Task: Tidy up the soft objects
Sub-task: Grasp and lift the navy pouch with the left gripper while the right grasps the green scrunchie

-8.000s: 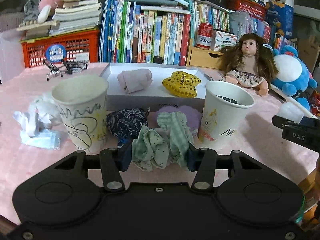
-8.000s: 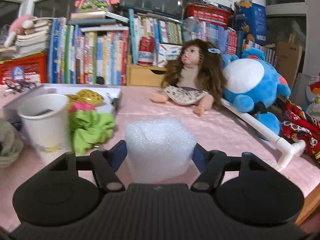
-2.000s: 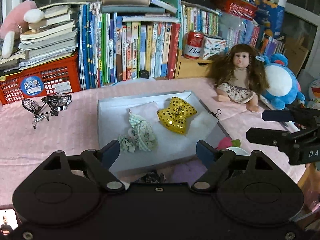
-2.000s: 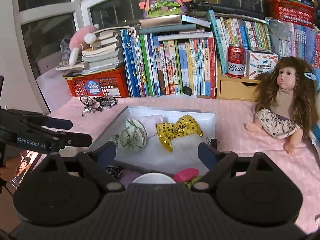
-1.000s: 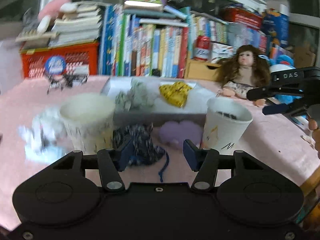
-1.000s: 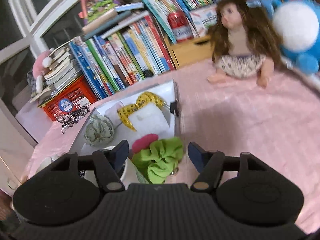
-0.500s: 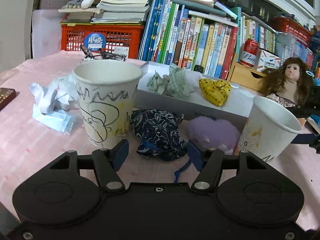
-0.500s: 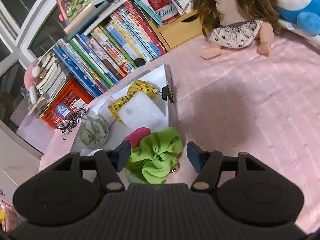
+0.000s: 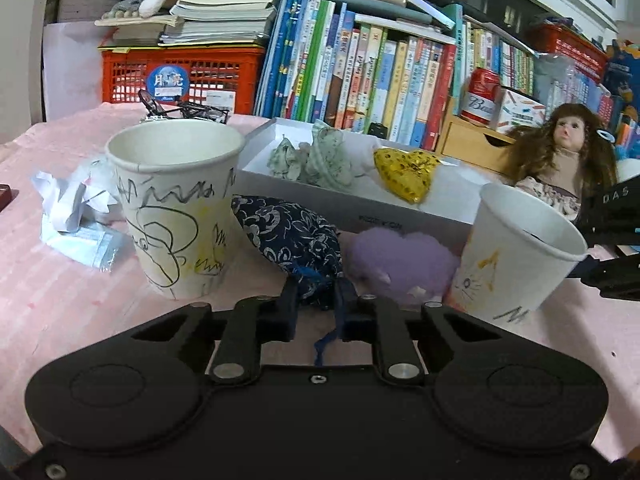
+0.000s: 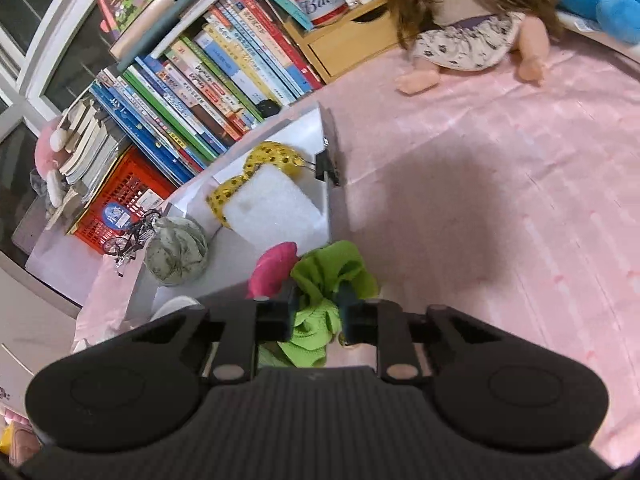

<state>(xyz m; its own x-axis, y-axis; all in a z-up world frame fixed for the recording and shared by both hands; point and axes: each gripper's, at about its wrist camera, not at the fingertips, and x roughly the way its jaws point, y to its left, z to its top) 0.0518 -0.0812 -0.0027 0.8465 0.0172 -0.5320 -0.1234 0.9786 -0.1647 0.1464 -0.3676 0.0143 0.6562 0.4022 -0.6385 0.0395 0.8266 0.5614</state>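
Observation:
My left gripper point(image 9: 317, 304) is shut on the near end of a dark blue floral cloth pouch point(image 9: 292, 240) lying on the pink tablecloth between two paper cups. A purple plush point(image 9: 400, 256) lies just right of it. My right gripper point(image 10: 317, 300) is shut on a lime green scrunchie point(image 10: 332, 272), next to a magenta soft piece point(image 10: 276, 264). The white tray point(image 9: 352, 208) holds a green patterned cloth point(image 9: 320, 160) and a yellow spotted bow point(image 9: 404, 172); in the right wrist view the tray point(image 10: 316, 132) also holds a white foam block point(image 10: 272, 208).
A doodled paper cup point(image 9: 172, 200) stands left of the pouch, another cup point(image 9: 516, 252) right. Crumpled paper point(image 9: 72, 204) lies far left. Books point(image 9: 360, 68), a red crate point(image 9: 180, 76), a doll point(image 9: 560, 160) and a beer can point(image 9: 480, 96) line the back. The other gripper point(image 9: 612, 236) shows at right.
Both grippers have closed: the left onto the blue floral pouch, the right onto the green scrunchie. Both moved in closer to their objects.

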